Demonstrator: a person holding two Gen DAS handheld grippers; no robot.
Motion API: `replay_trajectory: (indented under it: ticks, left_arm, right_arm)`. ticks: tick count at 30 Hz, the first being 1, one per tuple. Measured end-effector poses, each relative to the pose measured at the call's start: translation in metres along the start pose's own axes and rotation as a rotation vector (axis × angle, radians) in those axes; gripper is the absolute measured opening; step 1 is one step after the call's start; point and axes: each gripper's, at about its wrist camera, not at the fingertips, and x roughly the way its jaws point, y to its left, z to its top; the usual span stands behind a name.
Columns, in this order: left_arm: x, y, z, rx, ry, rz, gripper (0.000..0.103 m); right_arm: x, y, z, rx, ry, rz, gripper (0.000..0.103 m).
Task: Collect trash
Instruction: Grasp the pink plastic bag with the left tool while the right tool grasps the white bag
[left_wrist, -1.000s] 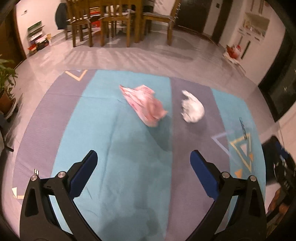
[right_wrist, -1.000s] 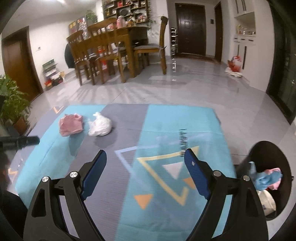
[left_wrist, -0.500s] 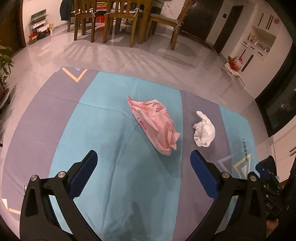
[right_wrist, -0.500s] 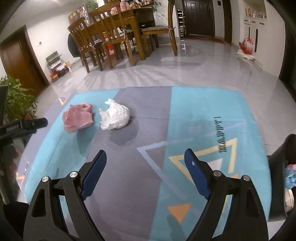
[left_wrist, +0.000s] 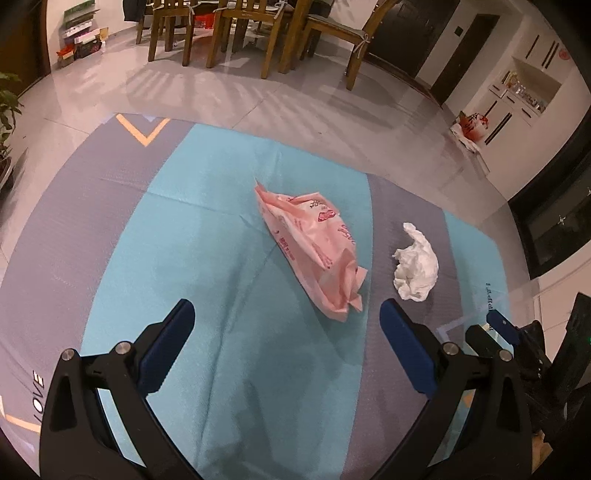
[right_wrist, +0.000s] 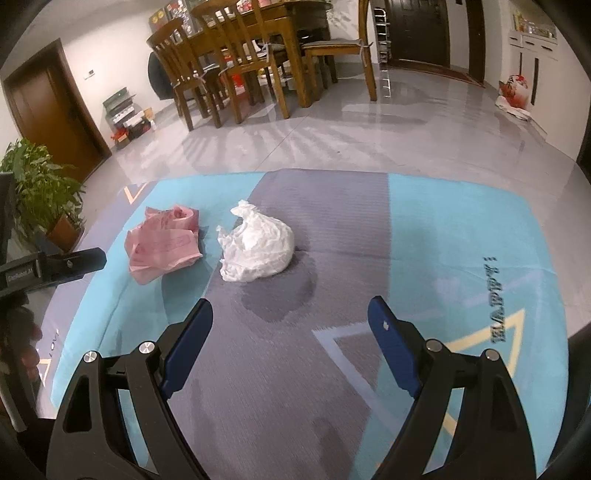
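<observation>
A crumpled pink plastic wrapper (left_wrist: 314, 247) lies on the blue and grey floor mat (left_wrist: 192, 236), just ahead of my open, empty left gripper (left_wrist: 286, 328). A crumpled white tissue wad (left_wrist: 415, 264) lies to its right. In the right wrist view the white wad (right_wrist: 258, 243) sits ahead and slightly left of my open, empty right gripper (right_wrist: 290, 325), with the pink wrapper (right_wrist: 162, 242) further left. The right gripper shows at the right edge of the left wrist view (left_wrist: 506, 332); part of the left gripper shows at the left edge of the right wrist view (right_wrist: 55, 266).
A wooden dining table with chairs (right_wrist: 258, 55) stands on the tiled floor beyond the mat. A potted plant (right_wrist: 40, 192) stands at the left. A red and white bag (right_wrist: 515, 94) lies by the far right wall. Boxes (left_wrist: 83, 40) sit by the far left wall.
Both grippers have moved forward and lower toward the trash: the pink wrapper and white wad appear closer and larger. The black bin has left the right wrist view. Both grippers stayed open.
</observation>
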Motion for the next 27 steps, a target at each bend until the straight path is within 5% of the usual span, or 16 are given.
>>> replay_trajectory:
  ticks: [10, 15, 22, 27]
  left_arm:
    - [0.023, -0.021, 0.009, 0.089, -0.027, 0.018, 0.097]
    - [0.044, -0.023, 0.017, 0.078, 0.007, 0.014, 0.068]
    - [0.048, -0.017, 0.019, 0.038, 0.027, -0.017, 0.039]
    - [0.045, -0.022, 0.016, 0.044, 0.031, -0.040, 0.021]
  right_arm:
    - [0.040, 0.017, 0.026, 0.012, 0.033, 0.023, 0.085]
    - [0.065, 0.022, 0.035, 0.005, 0.070, -0.003, 0.084]
    - [0.080, 0.016, 0.034, 0.037, 0.124, -0.006, 0.037]
    - [0.069, 0.012, 0.027, 0.055, 0.101, -0.008, 0.023]
